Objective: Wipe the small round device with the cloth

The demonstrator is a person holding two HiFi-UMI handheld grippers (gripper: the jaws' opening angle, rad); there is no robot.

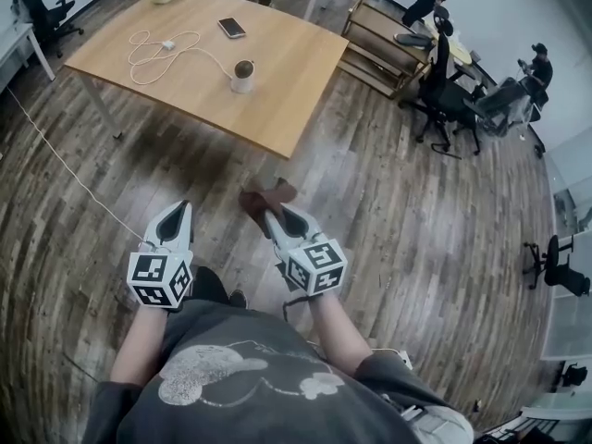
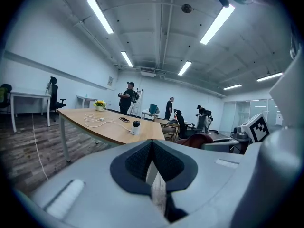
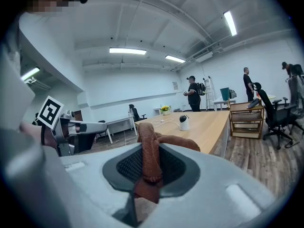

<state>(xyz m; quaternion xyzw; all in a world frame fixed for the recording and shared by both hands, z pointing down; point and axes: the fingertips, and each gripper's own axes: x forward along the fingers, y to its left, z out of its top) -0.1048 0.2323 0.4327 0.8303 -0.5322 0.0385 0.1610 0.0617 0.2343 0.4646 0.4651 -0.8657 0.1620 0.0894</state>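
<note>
L gripper (image 1: 181, 209) hangs low over the floor, jaws closed on nothing, prob. kept free to steady things later. R gripper (image 1: 274, 215) just beside it pinches the brown cloth (image 1: 263, 198), a fold bunched btwn its jaws, ready for wiping. Well ahead, the small round device (image 1: 243, 75) stands approx mid desk (image 1: 296, 81), toward the right end, tethered by a white cable (image 1: 153, 54). Wiping not begun, I'd judge.

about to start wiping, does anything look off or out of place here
Nothing damaged or spilled. The device stands upright on the table; the cloth is bunched in the right tool. Only a white cable trails loose across the floor.
</note>
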